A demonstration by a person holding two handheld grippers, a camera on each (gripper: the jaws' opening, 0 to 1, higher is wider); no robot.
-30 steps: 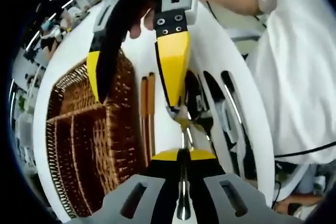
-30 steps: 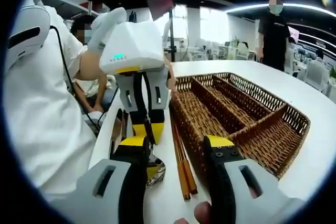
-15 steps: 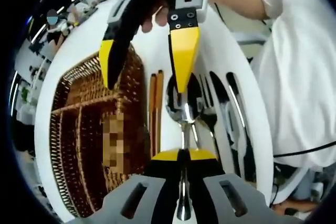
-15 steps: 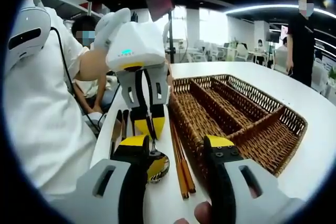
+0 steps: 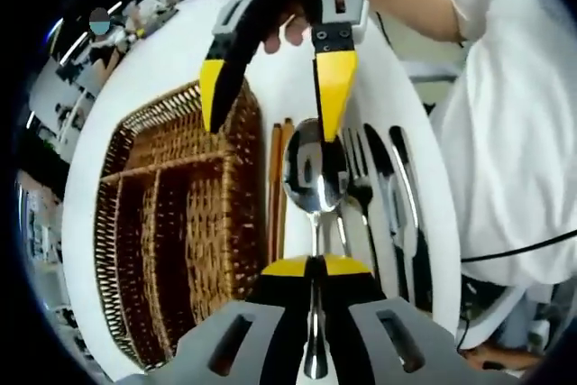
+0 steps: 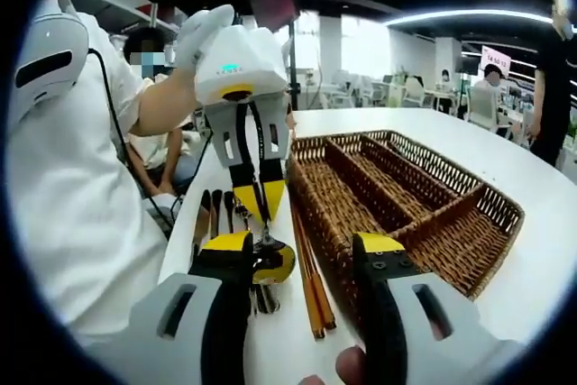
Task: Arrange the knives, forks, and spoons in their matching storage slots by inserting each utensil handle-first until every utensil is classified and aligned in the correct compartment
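Your left gripper (image 5: pixel 312 266) has its jaws pressed together on the handle of a spoon (image 5: pixel 314 179), so the lower part of that handle is hidden between the yellow tips; the bowl stands free ahead of them, lifted above the white table (image 5: pixel 279 65). In the right gripper view the same spoon (image 6: pixel 271 260) hangs bowl-down from the left gripper (image 6: pixel 262 206), partly covered by your right gripper's near jaw. Your right gripper (image 6: pixel 297 252) is spread wide and grips nothing; in the left gripper view it (image 5: pixel 270 101) reaches in from the top, one tip over the wicker tray (image 5: pixel 171 223), the other just past the spoon's bowl. The tray (image 6: pixel 406 200) lies beside the spoon, its compartments showing no cutlery, though the far slots are hard to read. A pair of brown chopsticks (image 5: pixel 277 188) lies between tray and spoon. On the other side, forks (image 5: pixel 359 188) and dark-handled knives (image 5: pixel 403 200) lie in a row, their ends cut off by the gripper body.
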